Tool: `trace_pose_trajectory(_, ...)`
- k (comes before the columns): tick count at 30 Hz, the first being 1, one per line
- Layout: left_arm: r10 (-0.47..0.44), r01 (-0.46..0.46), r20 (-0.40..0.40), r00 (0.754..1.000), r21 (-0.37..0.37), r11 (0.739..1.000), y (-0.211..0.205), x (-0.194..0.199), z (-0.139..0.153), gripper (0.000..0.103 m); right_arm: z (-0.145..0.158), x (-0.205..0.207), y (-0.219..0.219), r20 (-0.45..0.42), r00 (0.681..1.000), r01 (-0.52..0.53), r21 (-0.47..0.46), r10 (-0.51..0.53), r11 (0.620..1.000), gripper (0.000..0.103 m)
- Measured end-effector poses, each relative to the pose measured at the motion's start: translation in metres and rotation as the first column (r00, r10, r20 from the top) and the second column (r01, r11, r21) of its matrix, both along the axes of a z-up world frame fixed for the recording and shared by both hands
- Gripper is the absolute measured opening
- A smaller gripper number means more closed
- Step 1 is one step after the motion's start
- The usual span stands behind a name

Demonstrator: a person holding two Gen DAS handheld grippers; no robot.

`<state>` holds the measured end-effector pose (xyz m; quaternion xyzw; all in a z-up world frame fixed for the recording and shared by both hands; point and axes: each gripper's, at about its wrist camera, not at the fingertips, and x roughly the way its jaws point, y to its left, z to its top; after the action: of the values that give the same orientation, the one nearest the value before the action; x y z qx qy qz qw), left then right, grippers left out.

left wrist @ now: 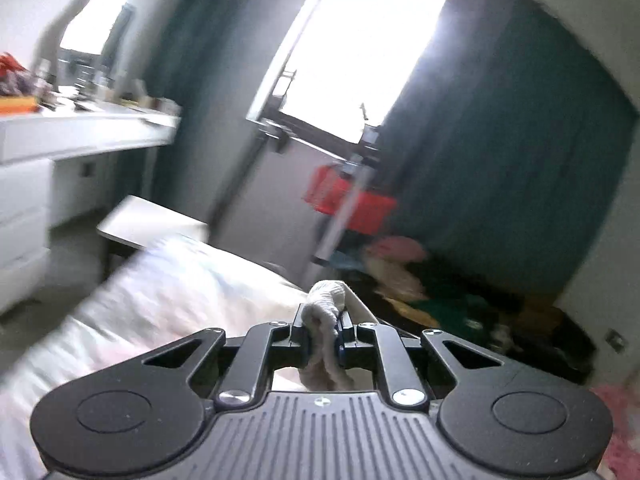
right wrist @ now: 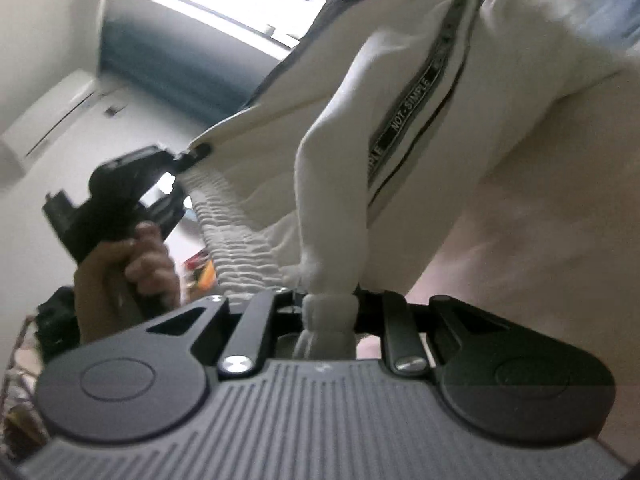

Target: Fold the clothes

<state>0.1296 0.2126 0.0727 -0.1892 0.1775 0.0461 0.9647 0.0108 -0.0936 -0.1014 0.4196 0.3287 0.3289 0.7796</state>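
Left hand-held gripper point(left wrist: 323, 334) is pinching a bunched fold of the cream garment point(left wrist: 326, 304) — the cloth sticks up between the pads at lower centre of the left wrist view and hangs below them. Right hand-held gripper point(right wrist: 329, 308) is clamped on another bunch of the same garment point(right wrist: 500, 128), which spreads up and to the right across most of the right wrist view; a black tape reading "NOT-SIMPLE" point(right wrist: 414, 118) runs diagonally down it. At left of that view a hand point(right wrist: 120, 276) grips the other tool's handle, its tip touching the garment's ribbed hem point(right wrist: 236, 220). In the left wrist view a white bed point(left wrist: 160, 300) sits at lower left, a white table point(left wrist: 80, 132) with blurred clutter at upper left, a bright window point(left wrist: 360, 52) at top centre, a red basket point(left wrist: 352, 200) right of centre — a pile of coloured clothes point(left wrist: 420, 280) lies below it. Both views are motion-blurred.
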Motion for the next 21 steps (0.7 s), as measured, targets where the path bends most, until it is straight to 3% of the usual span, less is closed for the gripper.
trace_pose_trajectory(4, 0.142, -0.141, 0.004, 0.990, 0.149, 0.979, 0.062, 0.007, 0.013, 0.013, -0.001, 0.008, 0.098, -0.020, 0.993, -0.112, 0.074, 0.114, 0.991, 0.018)
trace_pose_trajectory(9, 0.300, -0.262, -0.120, 0.946, 0.259, 0.930, 0.132, 0.043, -0.035, 0.013, -0.002, 0.031, 0.206, -0.018, 0.969, -0.246, -0.046, 0.246, 0.968, 0.020)
trace_pose_trajectory(11, 0.310, -0.260, -0.188, 0.932, 0.247, 0.933, 0.153, 0.058, -0.064, 0.014, -0.009, 0.041, 0.231, -0.038, 0.958, -0.286, -0.111, 0.283, 0.952, 0.021)
trace_pose_trajectory(14, 0.287, -0.248, -0.257, 0.923, 0.173, 0.953, 0.168, 0.073, -0.097, 0.017, -0.016, 0.050, 0.247, -0.048, 0.947, -0.320, -0.204, 0.317, 0.925, 0.023)
trace_pose_trajectory(18, 0.267, -0.240, -0.285, 0.921, 0.125, 0.963, 0.177, 0.067, -0.107, 0.034, -0.004, 0.048, 0.248, 0.001, 0.933, -0.342, -0.301, 0.359, 0.890, 0.031)
trace_pose_trajectory(21, 0.267, -0.226, -0.287, 0.920, 0.169, 0.959, 0.176, 0.060, -0.096, 0.061, 0.012, 0.032, 0.242, 0.065, 0.925, -0.327, -0.372, 0.375, 0.869, 0.054)
